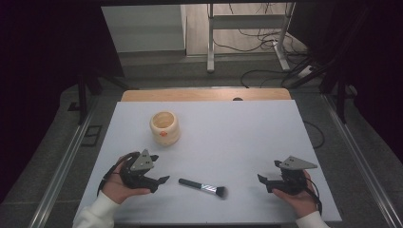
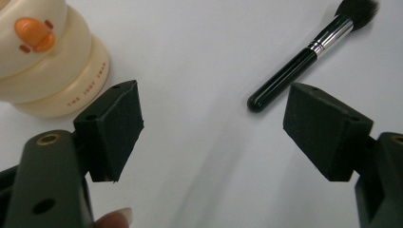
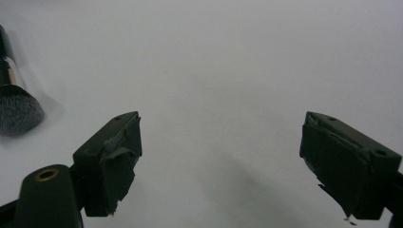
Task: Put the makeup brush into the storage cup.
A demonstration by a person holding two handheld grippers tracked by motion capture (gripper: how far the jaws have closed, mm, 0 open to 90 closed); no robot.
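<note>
A black makeup brush [image 1: 202, 186] with a silver ferrule lies flat on the white table [image 1: 228, 137], bristles toward the right. A cream round pot [image 1: 165, 127] with an orange duck face stands behind it at the left. My left gripper [image 1: 159, 182] rests open just left of the brush handle; in the left gripper view the brush [image 2: 309, 52] lies ahead between the jaws and the pot [image 2: 47, 57] is at upper left. My right gripper [image 1: 264, 183] is open to the right of the bristles [image 3: 16, 111], with nothing between its pads.
The table's far edge is a wooden strip [image 1: 204, 95]. Beyond it are a metal stand [image 1: 247, 28] and cables [image 1: 266, 45] on the floor. Rails [image 1: 62, 166] run along both sides of the table.
</note>
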